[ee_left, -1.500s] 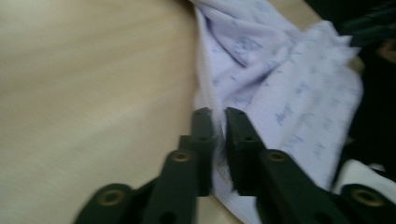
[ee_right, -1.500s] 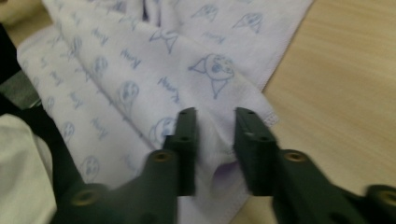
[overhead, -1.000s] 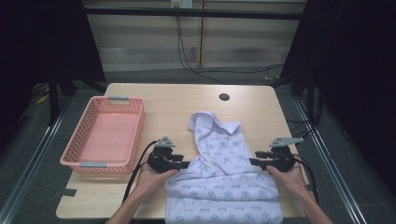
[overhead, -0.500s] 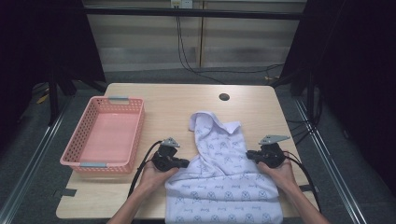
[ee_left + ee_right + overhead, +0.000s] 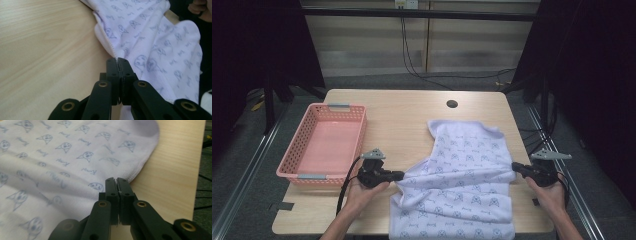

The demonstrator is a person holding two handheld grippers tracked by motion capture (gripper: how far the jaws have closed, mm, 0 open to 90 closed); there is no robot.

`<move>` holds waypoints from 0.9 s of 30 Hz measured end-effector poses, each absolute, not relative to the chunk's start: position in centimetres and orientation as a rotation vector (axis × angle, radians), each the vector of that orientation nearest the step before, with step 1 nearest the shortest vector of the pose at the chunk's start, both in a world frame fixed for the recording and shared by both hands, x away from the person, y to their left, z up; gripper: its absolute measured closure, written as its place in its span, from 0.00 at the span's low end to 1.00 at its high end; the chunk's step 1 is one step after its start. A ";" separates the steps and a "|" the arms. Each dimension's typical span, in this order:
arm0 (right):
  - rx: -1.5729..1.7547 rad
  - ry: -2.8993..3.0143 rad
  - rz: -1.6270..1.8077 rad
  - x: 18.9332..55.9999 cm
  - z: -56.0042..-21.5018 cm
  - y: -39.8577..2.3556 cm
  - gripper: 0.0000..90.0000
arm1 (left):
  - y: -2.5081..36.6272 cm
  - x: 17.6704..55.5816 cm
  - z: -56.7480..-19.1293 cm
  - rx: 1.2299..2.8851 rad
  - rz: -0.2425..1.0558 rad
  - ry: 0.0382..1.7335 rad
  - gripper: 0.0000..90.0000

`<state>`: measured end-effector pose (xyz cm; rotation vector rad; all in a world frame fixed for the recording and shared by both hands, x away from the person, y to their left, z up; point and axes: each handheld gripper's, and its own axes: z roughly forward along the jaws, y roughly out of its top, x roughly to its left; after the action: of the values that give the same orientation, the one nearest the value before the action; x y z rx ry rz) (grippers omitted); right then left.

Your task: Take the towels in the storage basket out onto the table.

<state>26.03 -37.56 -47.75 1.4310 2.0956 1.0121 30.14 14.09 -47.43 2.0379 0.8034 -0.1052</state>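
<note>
A white cloth [image 5: 462, 180] printed with small blue animal faces lies on the right half of the wooden table [image 5: 402, 117]. It is pulled taut across its middle between my two grippers. My left gripper [image 5: 400, 175] is shut on the cloth's left hem; in the left gripper view the jaws [image 5: 117, 60] pinch the stitched edge of the cloth [image 5: 150, 37]. My right gripper [image 5: 515, 167] is shut on the right hem near the table's right edge. In the right gripper view its jaws [image 5: 117, 180] clamp the border of the cloth [image 5: 62, 157].
A pink plastic basket [image 5: 294, 172] stands empty at the table's left side, close to my left hand. A round cable hole [image 5: 452, 104] sits at the back of the table. Bare wood lies between the basket and the cloth.
Both grippers have closed on the cloth's side edges and moved apart, the right one farther to the right. The cloth's middle is now stretched wide between them.
</note>
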 end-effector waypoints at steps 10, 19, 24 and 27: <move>1.335 2.208 1.115 21.5 -47.2 -34.4 0.84 | 18.8 22.9 -46.6 1.987 -0.162 0.771 0.98; 1.282 2.188 1.180 22.3 -46.7 -32.8 0.64 | 16.9 26.9 -46.6 1.990 -0.111 0.754 0.75; 1.265 2.251 1.149 24.4 -47.6 -31.7 0.62 | 13.3 30.3 -48.0 2.103 -0.066 0.746 0.73; 1.259 2.286 1.129 25.3 -48.1 -31.1 0.61 | 11.9 31.1 -49.2 2.169 -0.087 0.757 0.71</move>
<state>25.31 -31.13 -48.06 1.2587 2.2857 1.1290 31.06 11.91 -49.17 2.1687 0.7567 -0.0874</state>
